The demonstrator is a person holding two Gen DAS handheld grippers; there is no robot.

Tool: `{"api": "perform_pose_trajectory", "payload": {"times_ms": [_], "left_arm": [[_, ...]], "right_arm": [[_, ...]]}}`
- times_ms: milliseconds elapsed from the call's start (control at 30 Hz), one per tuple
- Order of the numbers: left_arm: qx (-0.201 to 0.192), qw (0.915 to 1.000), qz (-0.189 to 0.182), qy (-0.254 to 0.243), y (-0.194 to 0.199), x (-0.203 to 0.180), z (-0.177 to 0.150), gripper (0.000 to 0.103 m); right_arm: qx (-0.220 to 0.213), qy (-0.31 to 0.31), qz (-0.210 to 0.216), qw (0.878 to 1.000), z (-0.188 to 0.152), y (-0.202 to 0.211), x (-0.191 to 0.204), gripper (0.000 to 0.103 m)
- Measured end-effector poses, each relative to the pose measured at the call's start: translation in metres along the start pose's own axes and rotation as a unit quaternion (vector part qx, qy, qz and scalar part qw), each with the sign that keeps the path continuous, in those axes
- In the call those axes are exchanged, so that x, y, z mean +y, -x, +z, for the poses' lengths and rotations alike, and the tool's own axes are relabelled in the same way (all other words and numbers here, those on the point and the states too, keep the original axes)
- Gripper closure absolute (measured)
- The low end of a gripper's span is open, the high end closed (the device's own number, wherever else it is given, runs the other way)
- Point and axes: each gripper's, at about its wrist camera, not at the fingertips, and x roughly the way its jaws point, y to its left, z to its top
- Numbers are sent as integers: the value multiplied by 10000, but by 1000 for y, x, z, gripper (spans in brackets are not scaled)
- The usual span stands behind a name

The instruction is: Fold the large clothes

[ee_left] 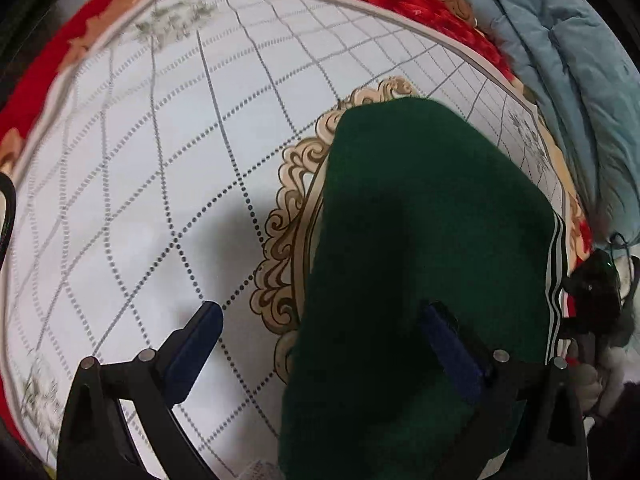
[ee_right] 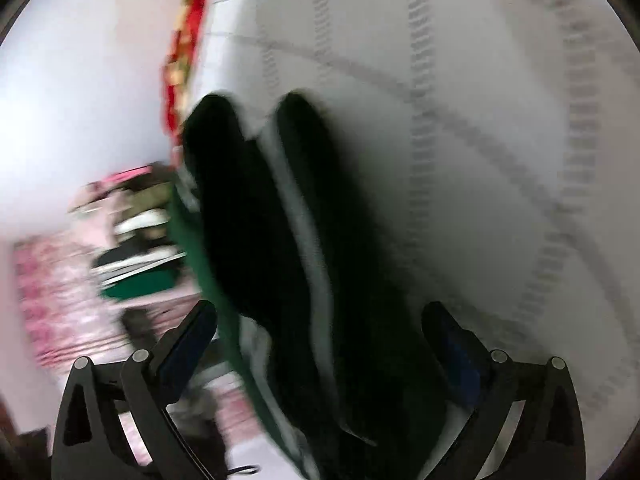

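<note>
Item: dark green garment [ee_left: 420, 264], striped trim, lying folded on the white gridded mat [ee_left: 160, 160]. Left gripper [ee_left: 320, 344] spread wide above it, right gripper [ee_right: 320, 344] likewise, neither clamping cloth. Right view blurred; the folded layers there may slip apart if nudged

Green garment [ee_right: 304, 280] between spread gripper fingers [ee_right: 188, 344]

The garment [ee_left: 420, 260] lay on the bedspread [ee_left: 160, 160] at my four o'clock; a quilt [ee_left: 568, 60] sat at two.
</note>
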Motion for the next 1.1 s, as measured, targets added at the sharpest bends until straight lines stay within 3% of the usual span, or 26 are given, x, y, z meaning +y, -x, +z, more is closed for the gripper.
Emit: {"api": "perform_pose_trajectory", "payload": {"times_ms": [200, 400, 433, 500, 533, 600, 667, 733, 833, 1100], "left_arm": [[301, 9948, -964, 159, -27, 15, 9, 0], [454, 9877, -1488, -151, -36, 6, 20, 0], [462, 9874, -1499, -198, -37, 5, 22, 0], [540, 9849, -1621, -276, -43, 2, 26, 0], [537, 9846, -1624, -351, -45, -2, 28, 0], [430, 9850, -1592, -503, -43, -11, 31, 1], [341, 9871, -1433, -621, -40, -20, 31, 1], [192, 9892, -1264, -713, -31, -26, 34, 1], [86, 9897, -1232, -728, -19, -26, 38, 2], [-161, 9907, -1105, -781, 13, -33, 74, 2]], "right_arm": [[636, 394, -167, 9971, 9, -26, 20, 0], [1043, 582, 1126, 9864, 2, -18, 47, 0], [1055, 646, 1174, 9854, 3, -17, 49, 0], [963, 660, 582, 9915, 8, -20, 39, 0], [1016, 593, 68, 9930, 10, -29, 28, 0], [1016, 712, -195, 9921, 6, -34, 27, 3], [984, 807, -397, 9911, 5, -35, 36, 13], [879, 684, -463, 9927, 4, -29, 38, 33], [740, 529, -413, 9950, 0, -22, 44, 41], [608, 521, -226, 9965, 14, -13, 89, 47]]}}
